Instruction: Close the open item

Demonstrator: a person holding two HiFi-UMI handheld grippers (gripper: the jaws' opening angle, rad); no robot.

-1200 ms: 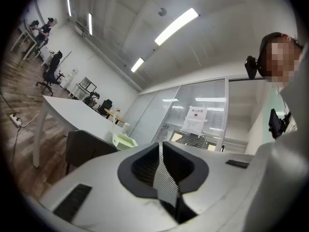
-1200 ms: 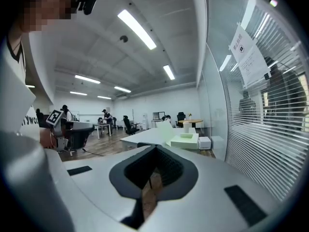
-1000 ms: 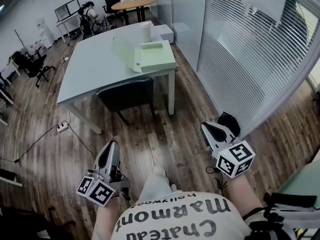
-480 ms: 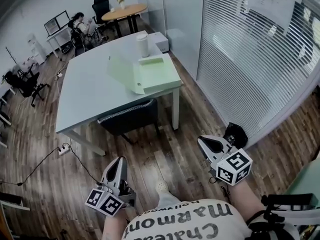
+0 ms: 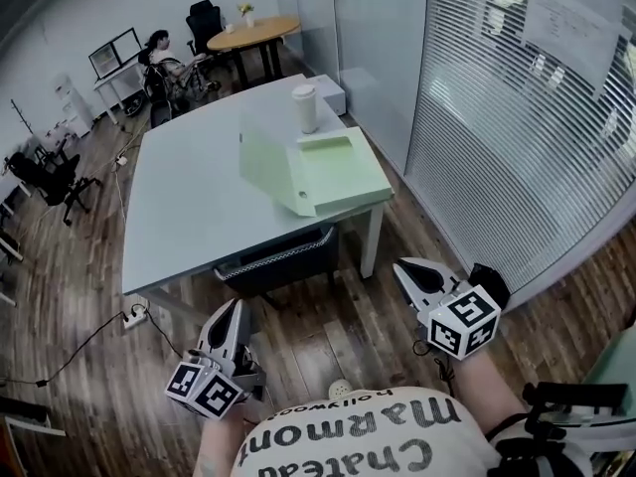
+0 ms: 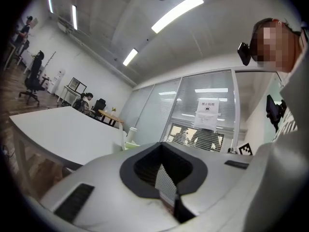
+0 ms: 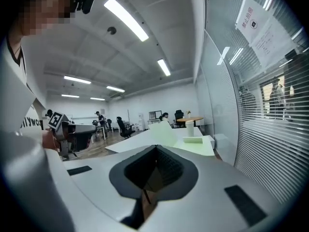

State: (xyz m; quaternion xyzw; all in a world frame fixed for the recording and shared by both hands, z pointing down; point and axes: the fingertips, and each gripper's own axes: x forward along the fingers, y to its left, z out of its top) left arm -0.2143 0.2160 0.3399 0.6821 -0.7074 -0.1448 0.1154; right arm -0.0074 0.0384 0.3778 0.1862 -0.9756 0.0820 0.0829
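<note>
The wooden floor (image 5: 89, 296) fills most of the head view, and on it the pale table (image 5: 189, 197) stands toward 12 o'clock, with a dark chair (image 5: 283, 258) pushed under its near edge. The task's thing, a light green box (image 5: 348, 172), sits on the table's near right corner; its lid (image 5: 266, 165) stands up, tilted, along the box's left side, so the box is plainly open. A white cup (image 5: 305, 107) stands just behind it, toward 12 o'clock. Nothing of the task looks done yet: both grippers are well apart from the table, over the floor and close to the person's body. The left gripper (image 5: 235, 306) hangs at about 7 o'clock and the right gripper (image 5: 404, 266) at about 5 o'clock, both pointing toward the table. Each gripper's own view shows its fingers brought together with nothing held between them. Judging from this, the whole job remains: getting within reach of the table, then bringing the lid down onto the box.
</note>
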